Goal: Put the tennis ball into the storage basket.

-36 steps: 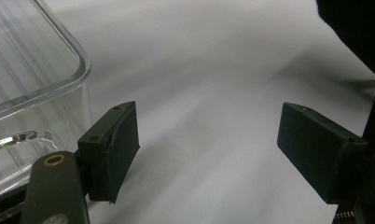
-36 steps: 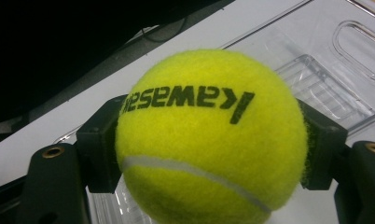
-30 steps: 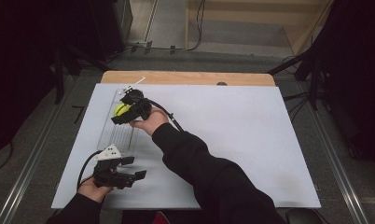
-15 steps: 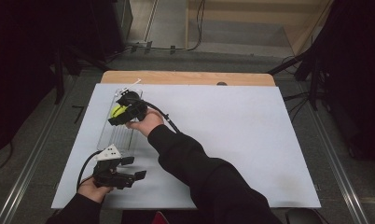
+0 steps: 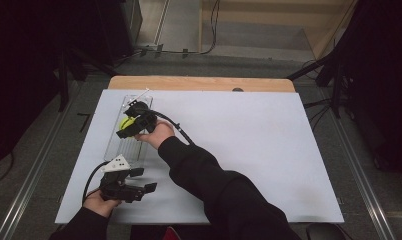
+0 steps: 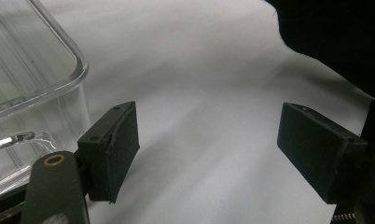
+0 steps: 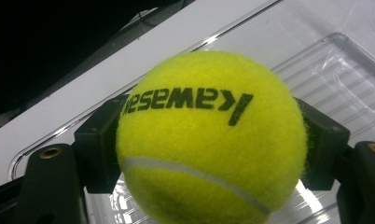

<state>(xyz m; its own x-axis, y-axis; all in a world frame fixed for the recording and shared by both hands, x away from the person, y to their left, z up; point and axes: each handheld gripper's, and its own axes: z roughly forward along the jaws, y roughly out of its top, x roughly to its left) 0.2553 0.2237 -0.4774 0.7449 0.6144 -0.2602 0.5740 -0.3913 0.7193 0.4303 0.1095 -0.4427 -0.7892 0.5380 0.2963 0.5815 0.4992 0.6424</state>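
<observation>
White sheeting covers the surface [image 5: 269,150], and toward its far left lies a clear plastic tray [image 5: 120,145], over which the right tongs [image 5: 130,121] pinch a yellow-green tennis ball [image 5: 125,122] between their pads, the jaws having just eased open slightly with the ball between them. Nearer the person, the left tongs [image 5: 146,180] rest beside the tray's corner, spread wide and holding nothing. To do this step well, judging by the ridged floor under the ball, the right tongs should bring it low inside the tray walls before parting, so it settles rather than rolls out.
</observation>
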